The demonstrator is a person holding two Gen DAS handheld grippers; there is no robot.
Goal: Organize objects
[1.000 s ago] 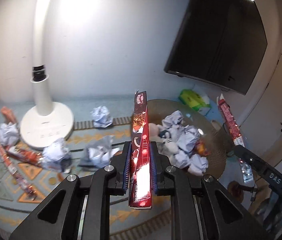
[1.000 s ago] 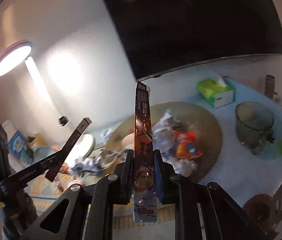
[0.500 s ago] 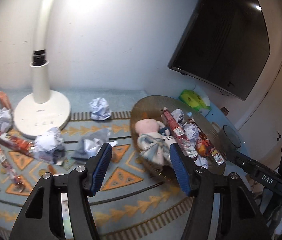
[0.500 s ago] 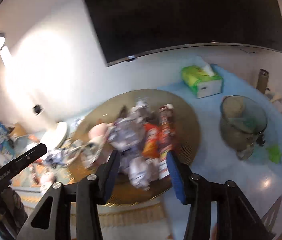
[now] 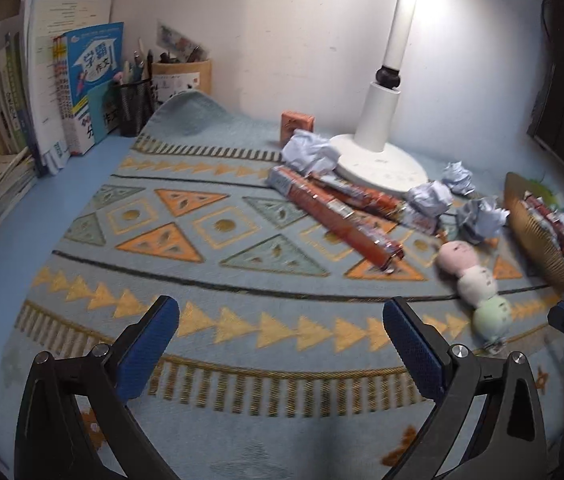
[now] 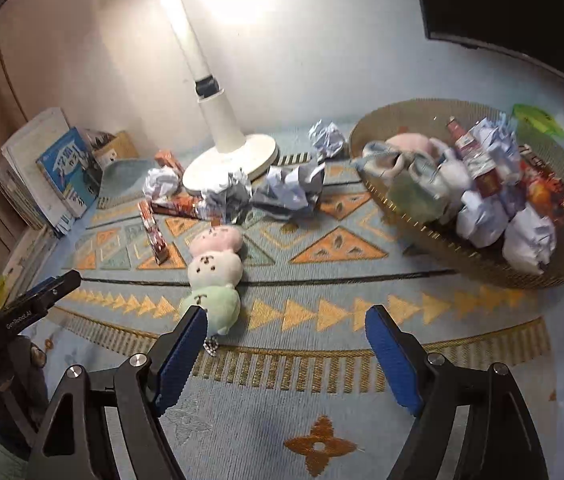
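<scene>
**Clearance on the mat: open foreground, cluttered back and right**

You had bare patterned mat [image 5: 210,264] directly ahead of the left gripper [image 5: 282,328], with nothing between its wide-apart jaws. Toward the back right, long snack boxes [image 5: 333,216], crumpled paper balls [image 5: 309,154] and the lamp base [image 5: 381,164] crowded the way. Books [image 5: 78,88] and a pen cup [image 5: 134,108] walled off the left rear. Ahead of the right gripper [image 6: 285,344], the plush toy [image 6: 214,272] lay just beside the left finger, and the loaded basket [image 6: 461,256] blocked the right.
</scene>
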